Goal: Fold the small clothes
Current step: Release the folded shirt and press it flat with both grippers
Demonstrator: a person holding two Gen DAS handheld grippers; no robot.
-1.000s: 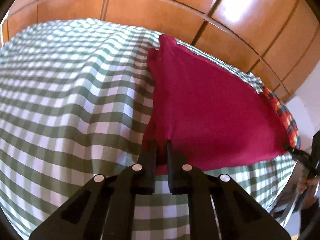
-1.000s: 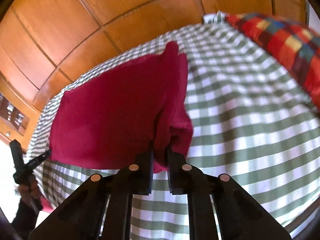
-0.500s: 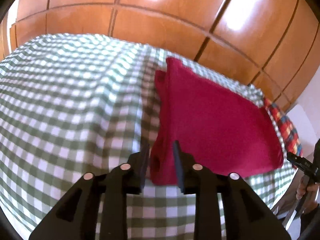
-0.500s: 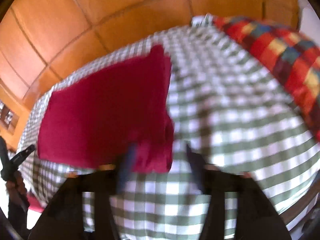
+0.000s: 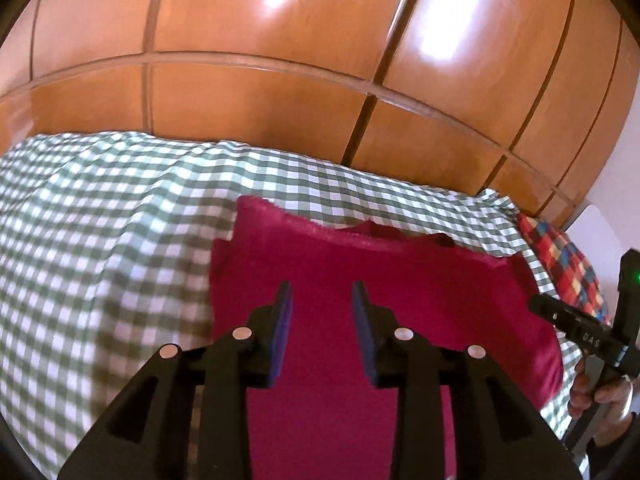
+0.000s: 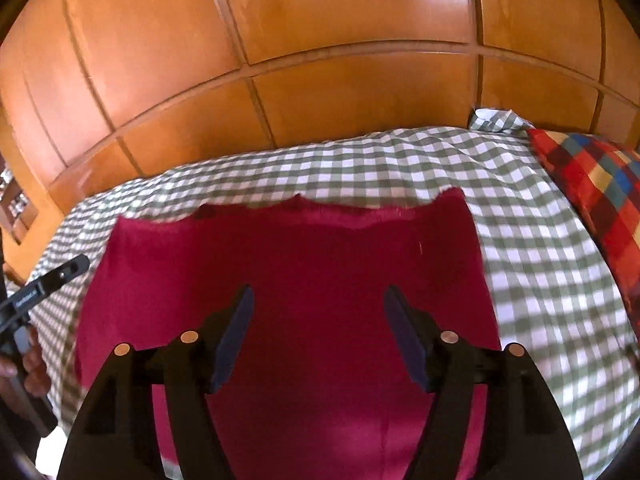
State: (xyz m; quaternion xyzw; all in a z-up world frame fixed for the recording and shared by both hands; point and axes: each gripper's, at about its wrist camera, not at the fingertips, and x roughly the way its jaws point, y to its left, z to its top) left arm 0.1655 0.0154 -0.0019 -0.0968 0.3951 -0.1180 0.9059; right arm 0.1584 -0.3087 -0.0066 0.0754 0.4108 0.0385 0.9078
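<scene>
Both jaws just released and spread, empty, above flat fuzzy crimson garment [image 5: 400, 280] on checked cloth [image 5: 100, 220].

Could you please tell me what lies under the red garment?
The red garment lies on the checked sheet, which shows all around it. Whatever is beneath its middle is covered.

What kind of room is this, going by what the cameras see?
Most likely a bedroom. A dark red garment lies on what looks like a bed under a green-and-white checked sheet, a multicoloured checked pillow sits at one end, and glossy wooden wardrobe doors fill the background.
</scene>
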